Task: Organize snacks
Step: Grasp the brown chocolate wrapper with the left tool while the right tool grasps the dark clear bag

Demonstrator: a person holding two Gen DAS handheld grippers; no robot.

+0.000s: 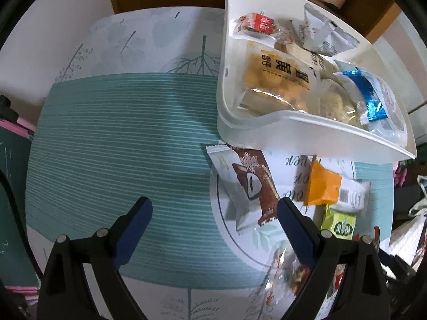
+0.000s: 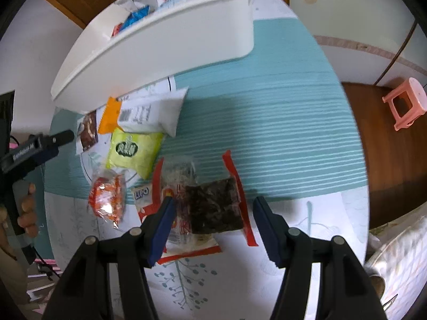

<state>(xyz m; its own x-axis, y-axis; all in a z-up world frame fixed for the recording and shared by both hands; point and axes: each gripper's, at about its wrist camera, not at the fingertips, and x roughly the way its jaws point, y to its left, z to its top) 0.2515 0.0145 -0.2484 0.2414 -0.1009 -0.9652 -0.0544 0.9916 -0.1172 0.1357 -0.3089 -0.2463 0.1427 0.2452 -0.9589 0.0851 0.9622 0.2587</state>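
Loose snacks lie on the table (image 2: 280, 112) just below a white plastic bin (image 2: 165, 42); right wrist view counts seven of them, maybe more hidden. Red-edged clear packet (image 2: 213, 208) with a dark flat slab inside, lower centre, long axis running roughly up-down in frame, tilted a little left at top. Left of it a small white "LIPO" packet (image 2: 142, 196), partly under the red one, and a crinkly orange foil packet (image 2: 108, 200). Above those a lime green pillow pack (image 2: 133, 152), squarish. Above that a white pouch (image 2: 154, 114) with barcode, long axis left-right, an orange wrapper (image 2: 109, 117) beside it, and a brown-and-white bar wrapper (image 2: 86, 133) at far left. Left wrist view shows the brown-and-white bar (image 1: 245, 186) lying upper left to lower right, just below the bin. Bin holds at least six packets: red one (image 1: 256, 25), grey-white pouch (image 1: 320, 34), big clear bag of yellow biscuits (image 1: 280, 80), blue foil one (image 1: 371, 96), others buried. Bin is a smooth, rounded-corner rectangle, long axis diagonal in both views. Right gripper (image 2: 210, 210) half open over the red-edged packet, pads either side, not pressing, holds nothing. Left gripper (image 1: 213, 208) wide open above the striped teal tablecloth (image 1: 120, 138), empty, right finger near the bar wrapper. A hand (image 2: 26, 208) grips the left tool's handle at the left edge. Pink plastic stool (image 2: 405, 101) on the wood floor, right.
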